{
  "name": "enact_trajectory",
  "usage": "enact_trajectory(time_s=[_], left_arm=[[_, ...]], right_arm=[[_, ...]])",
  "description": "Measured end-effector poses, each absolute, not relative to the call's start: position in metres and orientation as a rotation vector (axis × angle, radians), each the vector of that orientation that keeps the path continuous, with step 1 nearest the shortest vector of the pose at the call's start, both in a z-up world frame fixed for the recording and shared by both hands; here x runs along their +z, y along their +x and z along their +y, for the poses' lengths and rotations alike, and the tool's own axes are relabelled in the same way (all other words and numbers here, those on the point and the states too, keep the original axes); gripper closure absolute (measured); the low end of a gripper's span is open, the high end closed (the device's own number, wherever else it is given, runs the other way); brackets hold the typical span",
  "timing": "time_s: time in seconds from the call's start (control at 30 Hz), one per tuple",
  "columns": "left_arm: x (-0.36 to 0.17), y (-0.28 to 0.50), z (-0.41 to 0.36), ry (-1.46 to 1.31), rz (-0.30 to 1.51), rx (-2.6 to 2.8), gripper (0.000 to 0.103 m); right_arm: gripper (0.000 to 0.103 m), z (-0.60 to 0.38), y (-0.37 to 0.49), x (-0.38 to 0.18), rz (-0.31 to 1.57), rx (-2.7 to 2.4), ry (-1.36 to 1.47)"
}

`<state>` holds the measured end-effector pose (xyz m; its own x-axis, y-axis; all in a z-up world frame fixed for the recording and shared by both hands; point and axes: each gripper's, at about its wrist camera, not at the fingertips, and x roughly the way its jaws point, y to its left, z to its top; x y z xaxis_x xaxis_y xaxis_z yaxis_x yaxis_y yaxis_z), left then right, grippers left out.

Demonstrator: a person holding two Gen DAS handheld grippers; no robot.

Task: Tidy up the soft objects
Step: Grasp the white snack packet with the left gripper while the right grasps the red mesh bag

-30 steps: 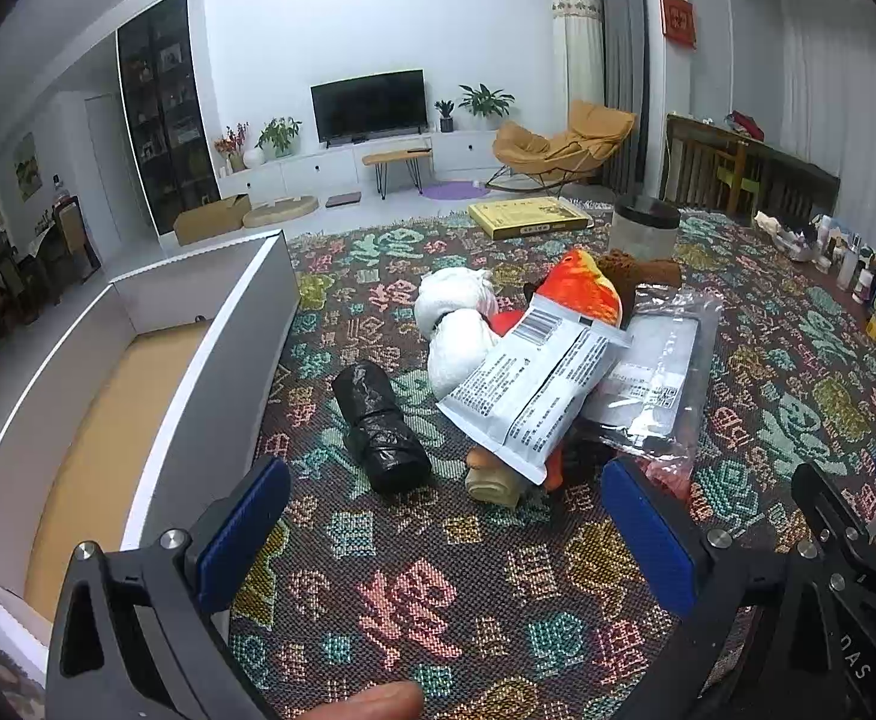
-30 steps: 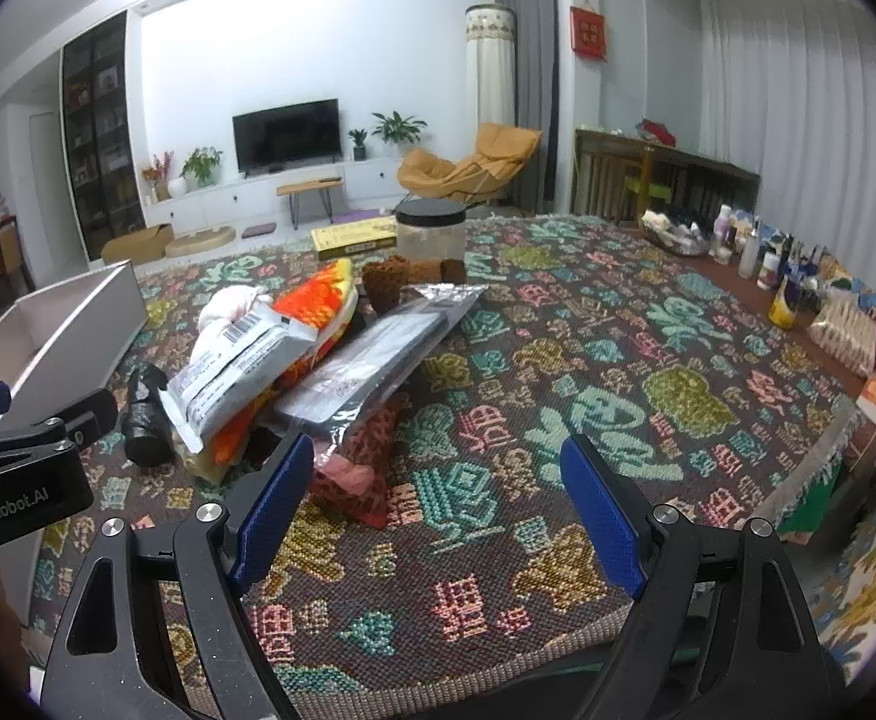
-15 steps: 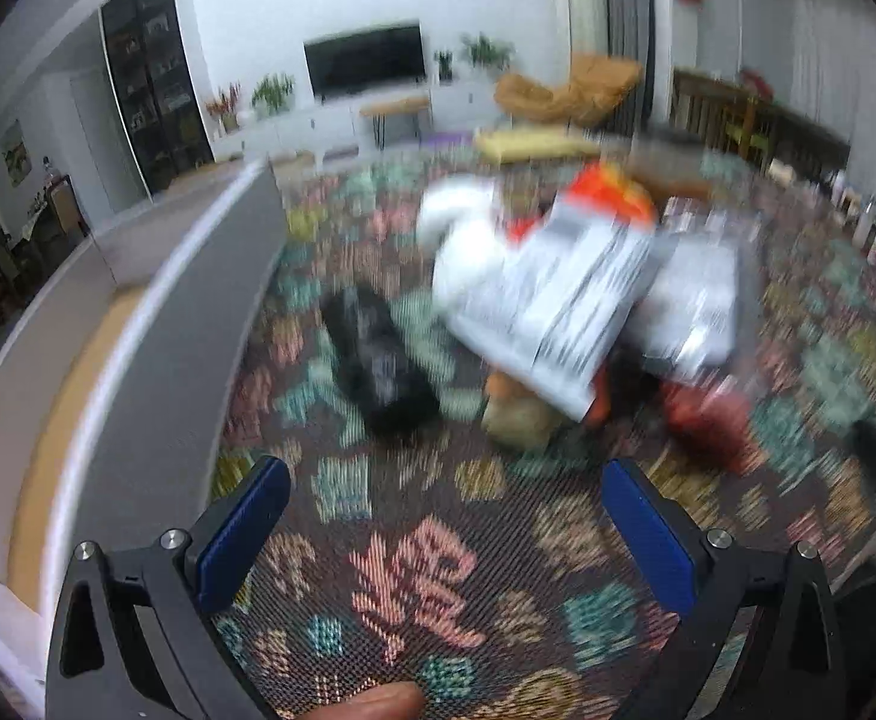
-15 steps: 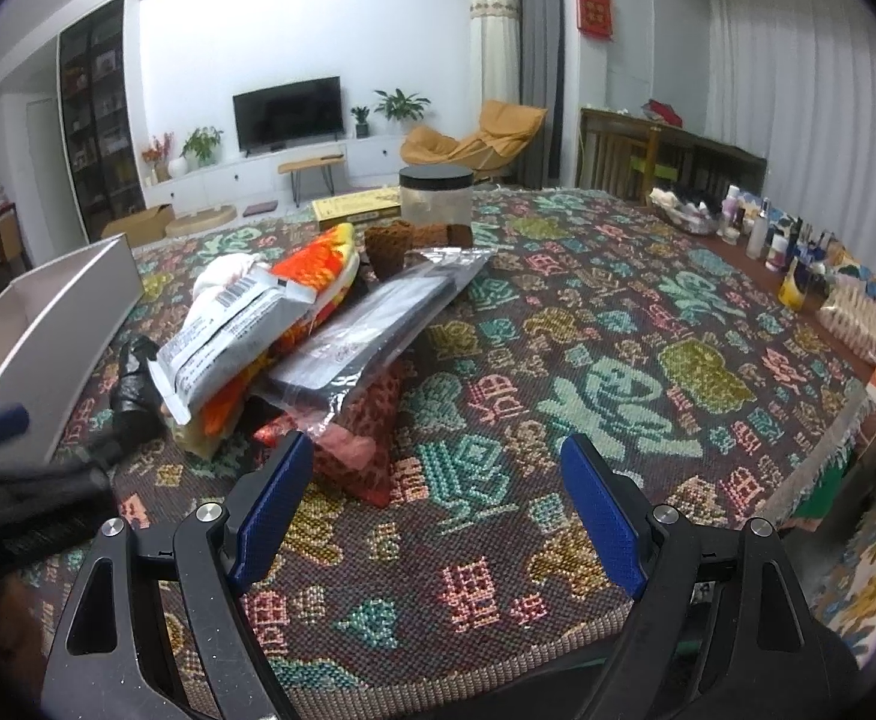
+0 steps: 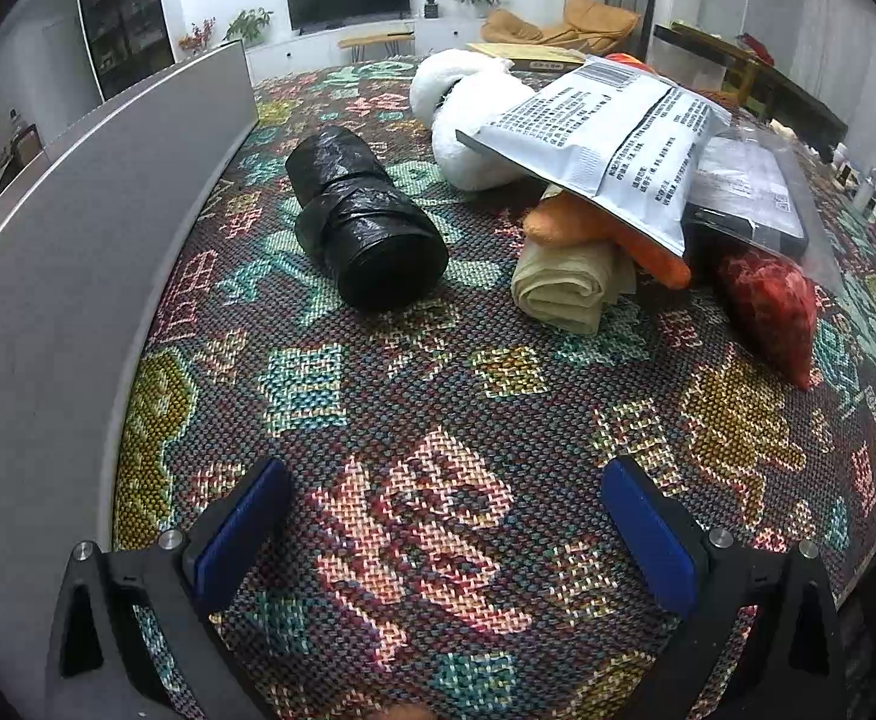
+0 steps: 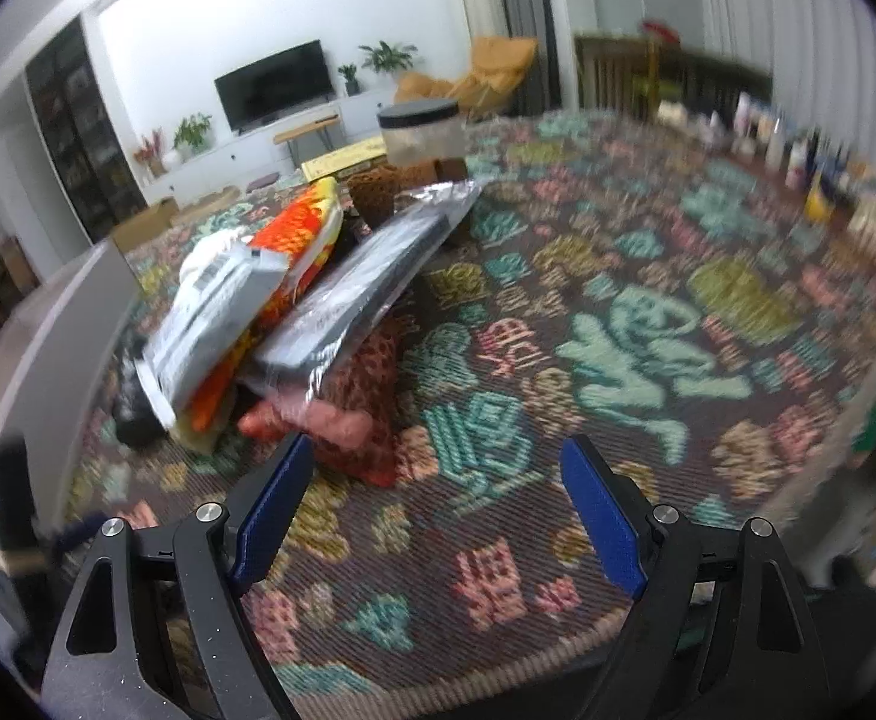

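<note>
Soft objects lie heaped on the bench: black roll (image 5: pixel 366 228) beside the box wall (image 5: pixel 78 228) looks light and squashy, best pinched across its middle; cloth roll (image 5: pixel 570 282), red pouch (image 5: pixel 768 306). Left gripper (image 5: pixel 444 531) and right gripper (image 6: pixel 438 507) fingers gape, empty.

Black frames, blue pads (image 5: pixel 240 534), seemingly steel screws (image 6: pixel 210 512)
</note>
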<state>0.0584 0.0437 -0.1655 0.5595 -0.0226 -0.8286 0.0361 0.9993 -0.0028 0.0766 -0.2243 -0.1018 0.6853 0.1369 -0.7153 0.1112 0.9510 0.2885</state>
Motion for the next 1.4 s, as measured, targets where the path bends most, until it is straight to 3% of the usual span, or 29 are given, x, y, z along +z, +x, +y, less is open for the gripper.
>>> enact_trajectory(time_s=[0.17, 0.33, 0.37, 0.4, 0.43, 0.53, 0.7, 0.9, 0.97, 1.0, 1.03, 1.13, 1.27, 1.4], left_arm=[[-0.165, 0.055, 0.044, 0.023, 0.961, -0.050, 0.000], [-0.164, 0.044, 0.044, 0.036, 0.932, -0.083, 0.000], [-0.164, 0.043, 0.044, 0.039, 0.927, -0.090, 0.000], [-0.164, 0.039, 0.045, 0.043, 0.925, -0.099, 0.000], [-0.164, 0.038, 0.046, 0.046, 0.926, -0.111, 0.000], [-0.163, 0.031, 0.047, 0.061, 0.915, -0.148, 0.000], [-0.163, 0.026, 0.047, 0.063, 0.888, -0.153, 0.000], [-0.164, 0.024, 0.048, 0.071, 0.885, -0.167, 0.000], [-0.163, 0.024, 0.048, 0.075, 0.889, -0.172, 0.000], [-0.163, 0.024, 0.049, 0.079, 0.892, -0.180, 0.000], [-0.163, 0.023, 0.049, 0.083, 0.894, -0.188, 0.000], [-0.162, 0.021, 0.052, 0.096, 0.904, -0.213, 0.000], [-0.150, 0.029, 0.053, 0.081, 0.947, -0.248, 0.001], [-0.107, 0.051, 0.043, 0.088, 0.854, -0.290, 0.001]], right_arm=[[0.016, -0.250, 0.158, -0.126, 0.934, 0.141, 0.573], [0.020, -0.240, 0.223, -0.145, 0.993, 0.201, 0.620], [0.028, -0.237, 0.231, -0.149, 0.995, 0.210, 0.631], [0.075, -0.235, 0.234, -0.150, 0.996, 0.237, 0.647], [0.083, -0.234, 0.235, -0.150, 1.004, 0.242, 0.656], [0.086, -0.236, 0.223, -0.136, 0.969, 0.306, 0.692], [0.086, -0.281, 0.196, -0.098, 0.855, 0.397, 0.798], [0.081, -0.354, 0.195, -0.129, 1.051, 0.178, 0.679], [0.054, -0.373, 0.189, -0.146, 1.104, 0.027, 0.624], [0.026, -0.379, 0.184, -0.148, 1.095, -0.004, 0.645], [0.023, -0.385, 0.177, -0.144, 1.061, -0.014, 0.691], [0.023, -0.384, 0.162, -0.134, 1.013, -0.021, 0.722], [0.023, -0.338, 0.143, -0.124, 1.028, -0.012, 0.506], [0.021, -0.300, 0.127, -0.145, 1.026, -0.026, 0.309]])
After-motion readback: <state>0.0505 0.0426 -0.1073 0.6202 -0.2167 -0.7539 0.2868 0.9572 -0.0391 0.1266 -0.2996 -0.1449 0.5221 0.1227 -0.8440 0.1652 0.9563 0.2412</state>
